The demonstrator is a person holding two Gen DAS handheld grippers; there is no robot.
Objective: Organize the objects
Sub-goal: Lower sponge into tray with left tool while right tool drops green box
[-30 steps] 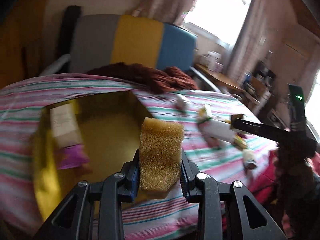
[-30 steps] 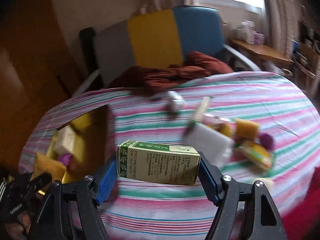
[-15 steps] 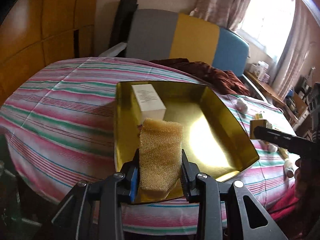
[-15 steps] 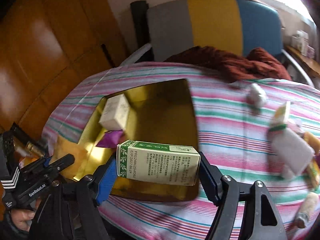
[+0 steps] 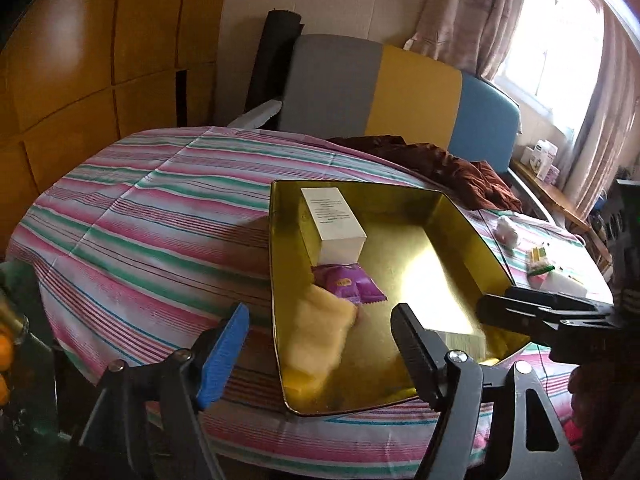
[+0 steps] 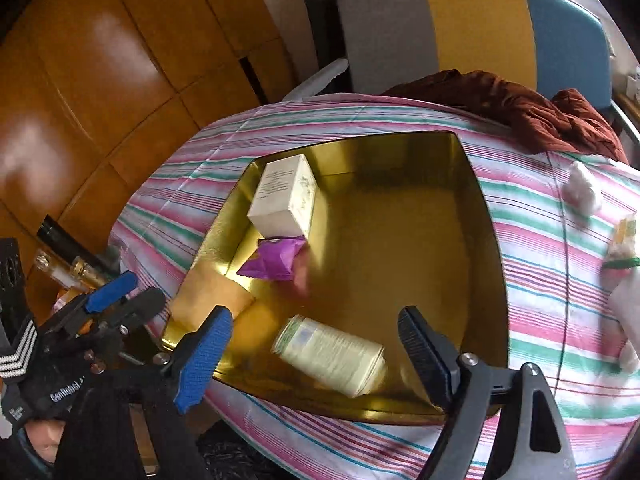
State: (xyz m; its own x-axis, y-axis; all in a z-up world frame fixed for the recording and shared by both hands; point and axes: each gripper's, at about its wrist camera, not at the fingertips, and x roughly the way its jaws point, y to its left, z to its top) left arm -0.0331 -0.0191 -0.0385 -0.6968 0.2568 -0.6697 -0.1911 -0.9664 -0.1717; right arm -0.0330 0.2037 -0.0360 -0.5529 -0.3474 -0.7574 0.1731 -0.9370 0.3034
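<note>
A gold tray (image 5: pixel 472 232) (image 6: pixel 486 216) sits on the striped tablecloth. In it lie a white box (image 5: pixel 334 222) (image 6: pixel 284 196), a purple packet (image 5: pixel 348 282) (image 6: pixel 276 262), a yellow sponge (image 5: pixel 320 332) (image 6: pixel 208 296) at the near left corner and a green-printed carton (image 6: pixel 332 354) (image 5: pixel 464 342) at the near edge, both blurred. My left gripper (image 5: pixel 320 344) is open above the sponge. My right gripper (image 6: pixel 310 350) is open above the carton; it also shows in the left wrist view (image 5: pixel 536 312).
Several small items lie on the cloth right of the tray: a white wad (image 6: pixel 584 190) and small packs (image 5: pixel 540 266). A brown cloth (image 6: pixel 520 112) lies at the far table edge before a grey, yellow and blue chair (image 5: pixel 400 92). Wooden panels stand at left.
Both grippers opened over the tray. The sponge dropped from the left one and the carton from the right one into the tray.
</note>
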